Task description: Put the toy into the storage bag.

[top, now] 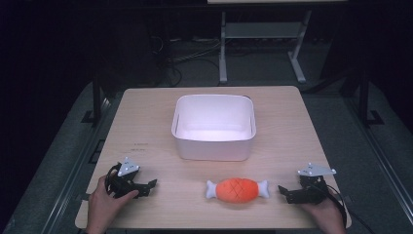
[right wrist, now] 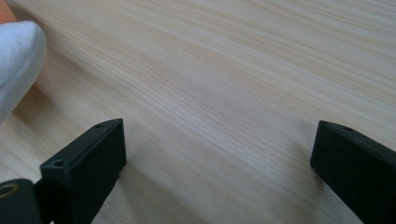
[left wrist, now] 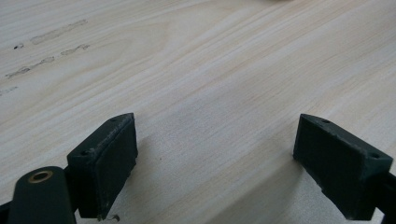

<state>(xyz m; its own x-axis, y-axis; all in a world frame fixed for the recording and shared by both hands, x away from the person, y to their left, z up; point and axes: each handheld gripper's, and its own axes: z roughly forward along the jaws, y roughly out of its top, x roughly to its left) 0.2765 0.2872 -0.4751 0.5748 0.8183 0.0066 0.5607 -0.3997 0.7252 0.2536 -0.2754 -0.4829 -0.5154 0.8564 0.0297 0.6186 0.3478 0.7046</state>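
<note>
Between both grippers, left gripper (top: 149,187) and right gripper (top: 285,193), fingers spread, a toy bone (top: 237,190) lies on the counter (top: 146,126).

On the tabletop (top: 146,122) a bin (top: 214,146) stands near the middle, toward the far side, and a toy drumstick (top: 237,190) lies on its side just in front of it, nearer the person, apart from the bin's front wall. The left gripper (top: 148,187) rests at the near left and the right gripper (top: 287,192) at the near right, their jaws pointing inward toward the toy between them, the right one closer to it.
</note>
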